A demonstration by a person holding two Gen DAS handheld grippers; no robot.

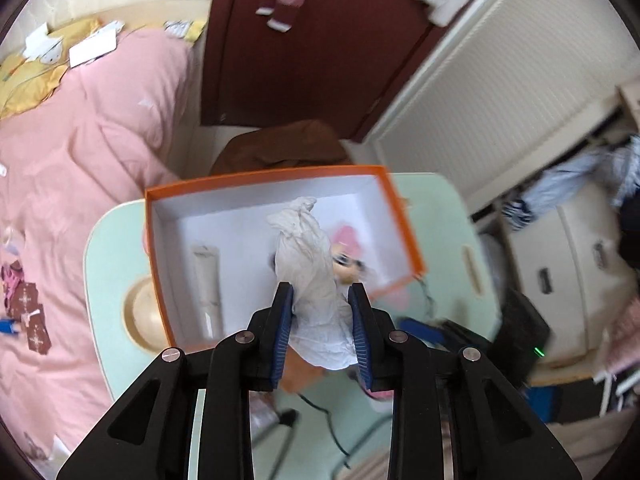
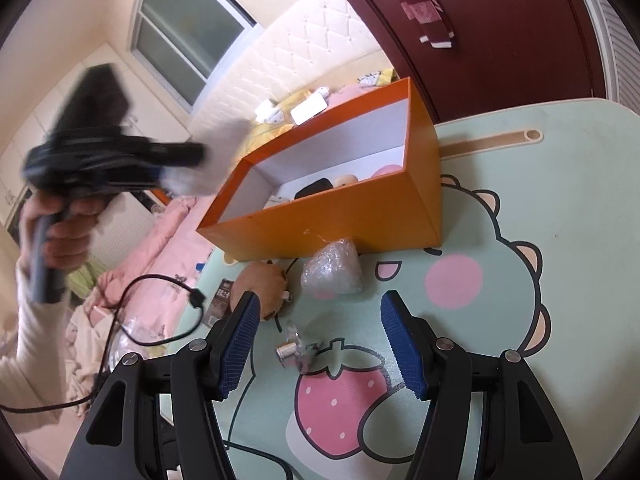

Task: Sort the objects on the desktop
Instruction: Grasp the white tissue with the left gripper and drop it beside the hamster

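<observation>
My left gripper [image 1: 320, 304] is shut on a crumpled white cloth [image 1: 312, 264] and holds it in the air above the open orange box [image 1: 404, 224]. The box holds a white tube [image 1: 208, 280] and a doll with a pink hat [image 1: 348, 252]. In the right wrist view the left gripper [image 2: 176, 168] appears blurred at upper left, beside the orange box [image 2: 340, 216]. My right gripper [image 2: 320, 324] is open and empty, low over the green mat [image 2: 540, 184]. Ahead of it lie a bubble-wrap bundle [image 2: 332, 268], a brown round plush [image 2: 260, 284] and a small metal item in clear wrap [image 2: 294, 350].
A black cable [image 2: 160, 312] runs off the table's left edge, beside a small dark packet [image 2: 219, 302]. A round cup recess [image 1: 140, 312] sits left of the box. A pink bed [image 1: 80, 160] lies beyond the table, a dark red door [image 1: 304, 48] behind it.
</observation>
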